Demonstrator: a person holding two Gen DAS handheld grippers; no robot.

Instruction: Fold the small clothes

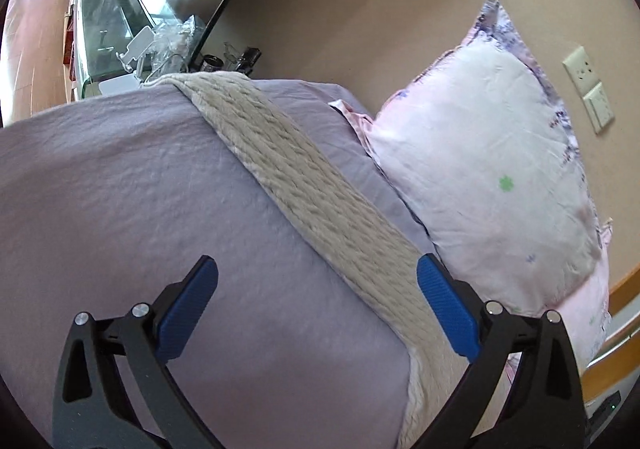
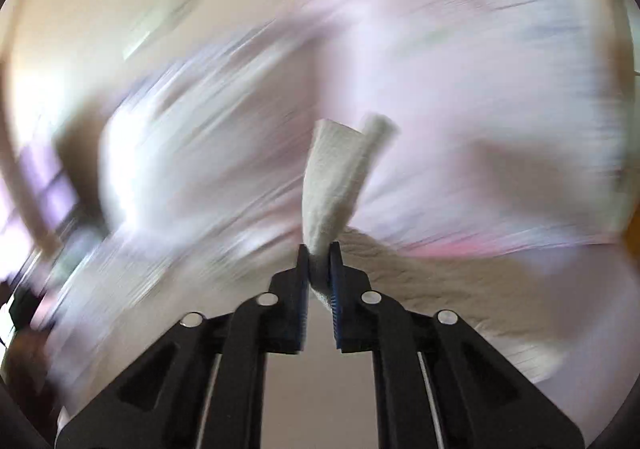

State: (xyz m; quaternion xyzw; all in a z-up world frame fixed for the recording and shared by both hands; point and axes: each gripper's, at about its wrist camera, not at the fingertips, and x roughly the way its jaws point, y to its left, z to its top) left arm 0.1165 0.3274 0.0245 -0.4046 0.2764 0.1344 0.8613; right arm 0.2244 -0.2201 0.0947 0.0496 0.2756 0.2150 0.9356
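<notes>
The right gripper is pinched tight on an end of the cream knit cloth; a short tongue of the fabric stands up past the blue pads, and the rest trails off to the right and down. Its background is smeared with motion blur — the hand seems to be swinging fast, and little behind the cloth can be told apart.

The left gripper is spread wide and holds nothing; it hovers above the lavender bedsheet, with the cream knit cloth lying as a long band across the bed, passing under its right-hand finger and running on toward the far edge. A floral pillow leans against the wall just beside the band.

The risks, as I judge them: only a small bite of knit sits between the right pads, so a quick pull could slip it free; the weave looks loose and stretchy, so tugging one end alone may drag the whole band askew or off the bed rather than fold it; a fast swing could also lay the fold crooked — with the left hand unengaged, nothing anchors the other end.
</notes>
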